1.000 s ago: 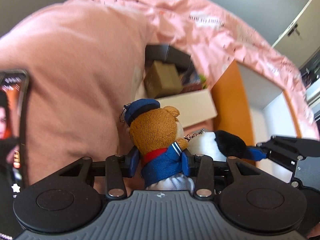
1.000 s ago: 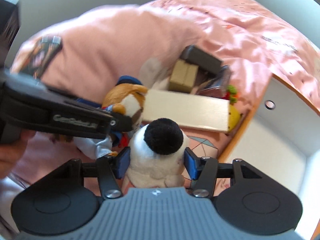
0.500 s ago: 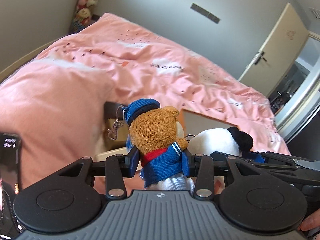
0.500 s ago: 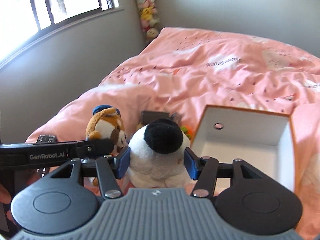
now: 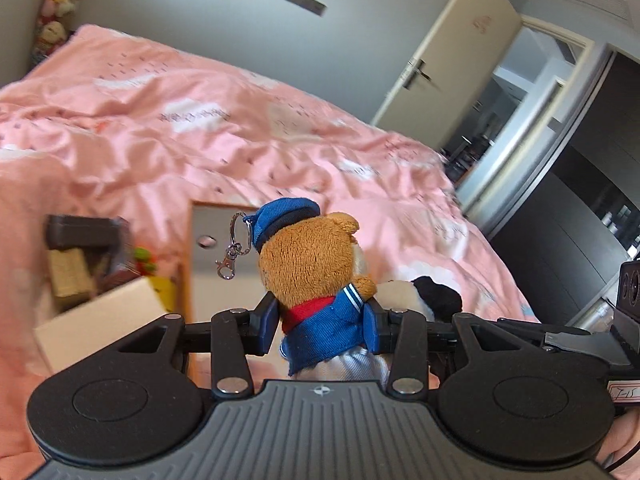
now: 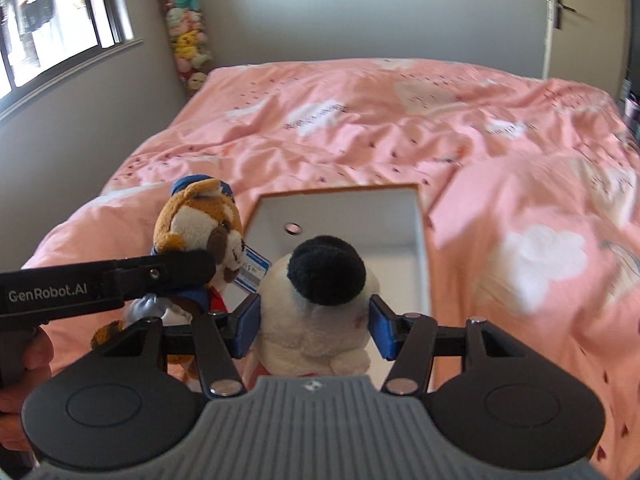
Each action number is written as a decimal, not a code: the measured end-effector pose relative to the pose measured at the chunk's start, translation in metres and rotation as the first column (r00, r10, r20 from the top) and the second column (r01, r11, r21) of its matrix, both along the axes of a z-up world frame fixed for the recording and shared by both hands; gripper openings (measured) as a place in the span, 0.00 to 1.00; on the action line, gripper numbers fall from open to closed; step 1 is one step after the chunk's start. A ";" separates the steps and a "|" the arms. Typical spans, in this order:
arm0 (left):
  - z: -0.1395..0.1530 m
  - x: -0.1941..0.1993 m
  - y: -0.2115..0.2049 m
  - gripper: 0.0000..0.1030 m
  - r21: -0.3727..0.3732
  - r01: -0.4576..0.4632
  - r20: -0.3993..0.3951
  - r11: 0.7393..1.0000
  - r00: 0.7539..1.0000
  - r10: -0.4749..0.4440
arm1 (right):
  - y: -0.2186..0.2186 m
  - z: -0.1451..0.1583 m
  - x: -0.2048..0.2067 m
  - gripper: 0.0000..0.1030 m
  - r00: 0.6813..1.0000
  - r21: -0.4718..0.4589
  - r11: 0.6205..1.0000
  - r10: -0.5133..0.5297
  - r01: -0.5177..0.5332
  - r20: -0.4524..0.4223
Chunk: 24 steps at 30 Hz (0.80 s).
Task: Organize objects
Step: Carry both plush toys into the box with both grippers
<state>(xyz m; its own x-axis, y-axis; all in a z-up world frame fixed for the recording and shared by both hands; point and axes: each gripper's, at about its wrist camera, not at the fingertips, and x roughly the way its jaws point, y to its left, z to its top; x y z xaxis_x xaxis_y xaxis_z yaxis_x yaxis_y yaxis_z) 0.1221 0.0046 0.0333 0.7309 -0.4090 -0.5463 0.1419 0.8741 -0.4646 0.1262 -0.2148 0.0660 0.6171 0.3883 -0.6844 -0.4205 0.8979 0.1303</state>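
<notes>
My left gripper [image 5: 320, 322] is shut on a brown plush bear [image 5: 312, 264] in a blue cap and sailor jacket, with a metal keyring clip hanging from the cap. My right gripper [image 6: 314, 326] is shut on a white plush toy [image 6: 316, 320] with a black head. Both toys are held up above the pink bed, side by side. In the right wrist view the bear [image 6: 196, 236] with its price tag hangs at the left, clamped by the left gripper [image 6: 192, 270]. Beyond the toys lies an empty white box with an orange rim [image 6: 418, 216], open upward.
A pink duvet [image 6: 400, 120] covers the bed. At the left of the left wrist view lie a white lid [image 5: 100, 320], a tan box [image 5: 70, 276], a dark box [image 5: 84, 230] and small colourful items. A door [image 5: 444, 52] stands open at the far right. Plush toys [image 6: 186, 32] hang in the corner.
Both grippers have risen and tilted up with their toys, so the whole bed and room now show. The white box has come into view ahead of them.
</notes>
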 end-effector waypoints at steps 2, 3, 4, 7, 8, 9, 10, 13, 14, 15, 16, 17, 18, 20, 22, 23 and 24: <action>-0.010 0.006 -0.011 0.46 -0.014 0.045 -0.023 0.999 0.999 -0.045 | -0.013 -0.006 0.002 0.57 0.999 -0.005 0.999 -0.037 0.036 -0.026; -0.015 0.009 -0.016 0.46 -0.019 0.065 -0.034 0.998 0.997 -0.065 | -0.018 -0.009 0.003 0.57 0.998 -0.008 0.999 -0.051 0.051 -0.039; -0.019 0.010 -0.021 0.46 -0.025 0.083 -0.042 0.996 0.996 -0.084 | -0.023 -0.012 0.004 0.57 0.997 -0.012 0.998 -0.063 0.062 -0.052; -0.031 0.015 -0.031 0.46 -0.032 0.116 -0.063 0.993 0.991 -0.118 | -0.033 -0.021 0.008 0.57 0.992 -0.004 0.996 -0.088 0.088 -0.089; -0.034 0.016 -0.033 0.46 -0.029 0.121 -0.072 0.992 0.990 -0.123 | -0.038 -0.023 0.009 0.57 0.990 0.008 0.995 -0.095 0.097 -0.102; -0.037 0.018 -0.034 0.46 -0.024 0.124 -0.082 0.992 0.989 -0.126 | -0.040 -0.023 0.011 0.57 0.989 0.023 0.995 -0.095 0.099 -0.117; -0.041 0.018 -0.034 0.46 -0.024 0.125 -0.091 0.992 0.988 -0.127 | -0.041 -0.024 0.013 0.57 0.988 0.025 0.995 -0.093 0.096 -0.126; -0.049 0.021 -0.031 0.46 -0.059 0.126 -0.117 0.990 0.984 -0.133 | -0.036 -0.026 0.019 0.57 0.987 0.011 0.997 -0.080 0.082 -0.142; -0.051 0.022 -0.029 0.46 -0.068 0.123 -0.121 0.990 0.984 -0.131 | -0.033 -0.027 0.022 0.57 0.986 0.007 0.997 -0.077 0.079 -0.148; -0.053 0.023 -0.026 0.46 -0.074 0.116 -0.126 0.990 0.984 -0.125 | -0.033 -0.027 0.025 0.57 0.985 0.008 0.997 -0.080 0.082 -0.155; -0.054 0.024 -0.023 0.46 -0.075 0.108 -0.132 0.991 0.984 -0.117 | -0.032 -0.028 0.028 0.57 0.982 0.010 0.996 -0.084 0.087 -0.167; -0.056 0.026 -0.021 0.46 -0.075 0.098 -0.141 0.992 0.984 -0.108 | -0.031 -0.029 0.031 0.57 0.980 0.009 0.996 -0.088 0.091 -0.179; -0.058 0.028 -0.019 0.46 -0.081 0.092 -0.152 0.992 0.983 -0.104 | -0.031 -0.031 0.034 0.57 0.976 0.007 0.995 -0.093 0.096 -0.195; -0.064 0.033 -0.016 0.46 -0.108 0.091 -0.183 0.990 0.977 -0.110 | -0.030 -0.037 0.042 0.57 0.967 0.008 0.994 -0.107 0.112 -0.233; -0.069 0.035 -0.017 0.46 -0.115 0.095 -0.202 0.989 0.972 -0.117 | -0.030 -0.043 0.048 0.57 0.958 0.013 0.992 -0.119 0.127 -0.262; -0.071 0.036 -0.019 0.46 -0.110 0.096 -0.205 0.989 0.972 -0.117 | -0.030 -0.045 0.050 0.57 0.954 0.014 0.991 -0.124 0.133 -0.271; -0.073 0.037 -0.020 0.46 -0.103 0.098 -0.208 0.990 0.971 -0.118 | -0.028 -0.046 0.052 0.57 0.953 0.010 0.991 -0.127 0.135 -0.274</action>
<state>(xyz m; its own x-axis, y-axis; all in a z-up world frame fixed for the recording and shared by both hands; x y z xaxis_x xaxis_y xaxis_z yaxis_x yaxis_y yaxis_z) 0.1591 -0.0157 -0.0393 0.5508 -0.5344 -0.6411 0.1221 0.8114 -0.5715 0.1779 -0.2432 0.0197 0.4558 0.3379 -0.8235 -0.2444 0.9371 0.2492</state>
